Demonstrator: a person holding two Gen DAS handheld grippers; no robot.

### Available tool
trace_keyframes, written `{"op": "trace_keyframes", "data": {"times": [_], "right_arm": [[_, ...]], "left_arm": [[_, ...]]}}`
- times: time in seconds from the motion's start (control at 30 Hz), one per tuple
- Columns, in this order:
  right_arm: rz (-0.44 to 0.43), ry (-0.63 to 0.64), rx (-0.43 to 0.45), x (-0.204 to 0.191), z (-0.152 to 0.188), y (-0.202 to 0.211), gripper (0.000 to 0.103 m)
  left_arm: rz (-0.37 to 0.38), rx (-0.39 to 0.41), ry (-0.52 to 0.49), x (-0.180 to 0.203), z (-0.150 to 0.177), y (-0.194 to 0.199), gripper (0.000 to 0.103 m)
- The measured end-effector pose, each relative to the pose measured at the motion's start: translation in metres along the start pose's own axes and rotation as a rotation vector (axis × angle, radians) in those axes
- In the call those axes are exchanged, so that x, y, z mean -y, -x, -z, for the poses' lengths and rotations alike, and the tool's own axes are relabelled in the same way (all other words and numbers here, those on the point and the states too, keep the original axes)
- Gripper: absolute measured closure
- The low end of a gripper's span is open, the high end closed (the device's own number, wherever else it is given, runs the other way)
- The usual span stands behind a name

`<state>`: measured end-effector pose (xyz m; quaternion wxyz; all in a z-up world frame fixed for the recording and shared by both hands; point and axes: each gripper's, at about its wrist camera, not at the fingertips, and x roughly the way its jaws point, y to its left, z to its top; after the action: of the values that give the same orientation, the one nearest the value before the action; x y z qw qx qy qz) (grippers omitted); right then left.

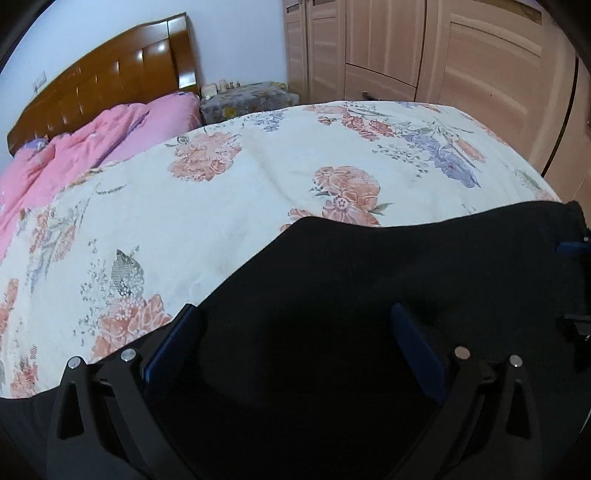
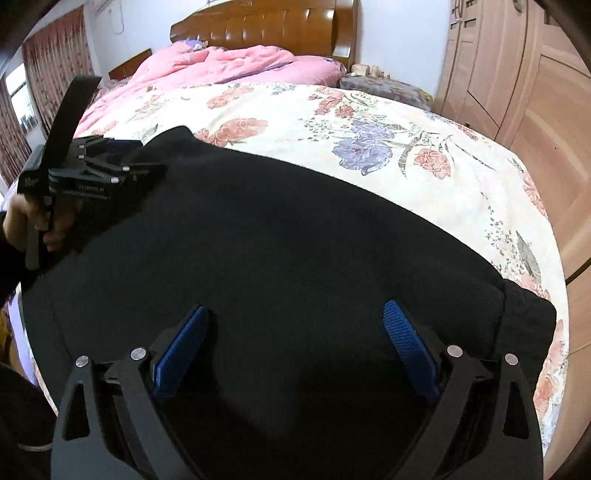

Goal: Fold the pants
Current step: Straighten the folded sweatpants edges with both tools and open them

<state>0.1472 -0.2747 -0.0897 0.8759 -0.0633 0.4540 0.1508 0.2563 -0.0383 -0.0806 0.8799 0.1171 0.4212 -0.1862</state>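
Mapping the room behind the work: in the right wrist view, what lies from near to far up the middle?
right hand-held gripper → black pants → floral bedspread → pink quilt → wooden headboard

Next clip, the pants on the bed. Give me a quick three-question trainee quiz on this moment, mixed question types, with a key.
1. True or false: the black pants lie on the flowered bedspread.
2. Multiple choice: how does the right gripper stand? A) shut on the pants B) open, with the pants between and under its fingers C) open, over the pillow
3. Fill in: at the head of the bed, in front of the wooden headboard, lies a crumpled ____ quilt.

Key: 1 true. 2 B. 3 pink.

The left gripper is also open over the pants.
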Motion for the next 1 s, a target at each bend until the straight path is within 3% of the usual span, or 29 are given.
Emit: {"op": "trace_keyframes", "data": {"times": [0.23, 0.37, 0.4, 0.47, 0.5, 0.53, 0.6, 0.7, 0.83, 0.87, 1.0], "right_arm": [[-0.041, 0.006, 0.023, 0.006, -0.003, 0.005, 0.011], [0.013, 0.031, 0.026, 0.002, -0.010, 0.000, 0.011], [0.021, 0.037, 0.028, 0.000, -0.010, 0.001, 0.011], [0.058, 0.024, 0.045, -0.004, -0.008, 0.009, 0.011], [0.067, -0.007, 0.069, -0.006, -0.005, 0.020, 0.011], [0.059, -0.029, 0.088, -0.008, -0.001, 0.029, 0.011], [0.030, -0.055, 0.120, -0.018, 0.008, 0.047, 0.011], [0.025, -0.021, 0.119, -0.044, 0.022, 0.055, 0.011], [0.022, -0.003, 0.070, -0.071, 0.041, 0.042, 0.011], [0.044, -0.018, 0.074, -0.074, 0.047, 0.039, 0.011], [0.033, -0.030, 0.105, -0.070, 0.060, 0.042, 0.010]], "left_arm": [[0.012, 0.000, 0.016, -0.004, 0.000, 0.002, 0.001], [-0.013, 0.003, 0.010, 0.000, -0.003, 0.002, 0.001], [-0.013, -0.003, 0.020, -0.002, -0.004, 0.003, 0.001], [-0.094, -0.033, 0.082, -0.006, -0.002, 0.016, 0.002], [-0.093, -0.022, 0.118, -0.008, 0.000, 0.031, 0.002], [-0.046, 0.008, 0.144, -0.010, 0.005, 0.048, 0.002], [-0.011, 0.036, 0.143, -0.009, 0.020, 0.081, 0.002], [-0.083, 0.035, 0.075, 0.001, 0.059, 0.108, 0.002], [-0.196, -0.003, -0.002, 0.010, 0.109, 0.109, 0.002], [-0.190, -0.022, 0.007, 0.010, 0.122, 0.106, 0.001], [-0.146, 0.052, 0.101, 0.000, 0.149, 0.111, 0.001]]}}
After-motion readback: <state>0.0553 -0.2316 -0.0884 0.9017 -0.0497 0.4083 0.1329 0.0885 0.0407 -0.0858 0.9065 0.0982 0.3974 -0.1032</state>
